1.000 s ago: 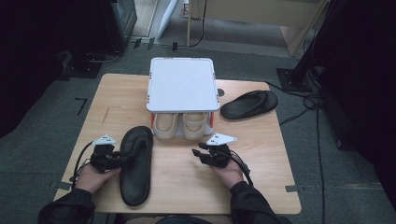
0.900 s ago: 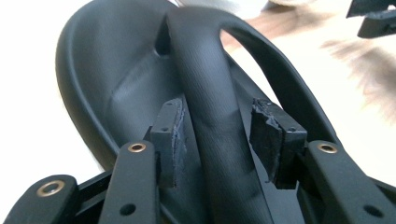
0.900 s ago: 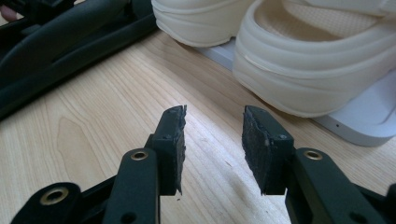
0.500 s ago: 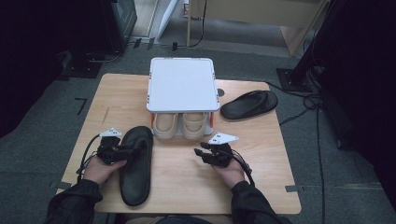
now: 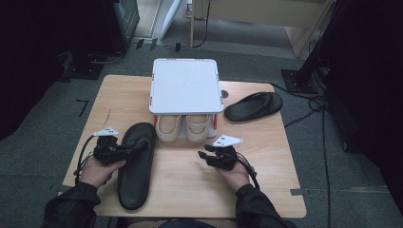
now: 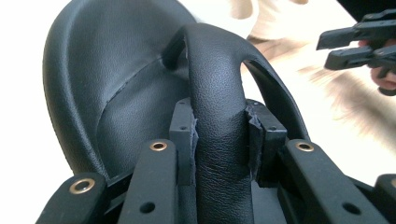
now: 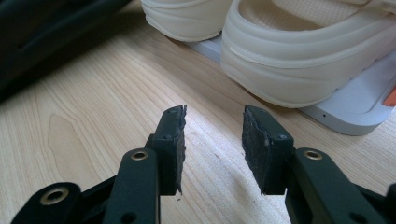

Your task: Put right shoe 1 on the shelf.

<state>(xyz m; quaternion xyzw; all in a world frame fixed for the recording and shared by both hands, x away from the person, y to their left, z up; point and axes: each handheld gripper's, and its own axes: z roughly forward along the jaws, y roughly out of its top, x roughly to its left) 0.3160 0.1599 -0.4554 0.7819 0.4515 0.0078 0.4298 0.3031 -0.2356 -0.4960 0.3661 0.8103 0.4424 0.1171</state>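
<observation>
Black flip-flop (image 5: 137,166) lies lengthwise at the near left of the table (image 5: 190,185), toe end toward the shoe rack (image 5: 185,85). Material looks like grained faux leather: matte pebbled surface, a stitched seam curving across the footbed, rounded toe outline. Its strap (image 6: 219,121) is a thick arched band of the same grained stuff, rising from the toe post and splitting toward both sides.

Left gripper (image 5: 130,149) comes at the flip-flop from its left edge. Jaws have just been closing, and in the left gripper view the two black pads press on either side of the strap, which runs straight up between them; the leather creases slightly at the pinch. So a narrow clamp on the strap. Jaws are hard black plastic with brass-ringed screw holes; pad faces are rough, frayed at the edges.

Right gripper (image 5: 205,156) hovers over bare table near the middle, well apart from the flip-flop, jaws parted at a middling gap with nothing between. Right gripper view shows light wood grain under the pads (image 7: 173,140).

Table is pale wood laminate, rectangular. Rack is white, flat square top, orange corner pieces, with a pair of cream sandals (image 5: 183,128) on the lower shelf: smooth, moulded, chunky rounded soles. Second black flip-flop (image 5: 253,106) lies to the right of the rack, apart from both grippers.
</observation>
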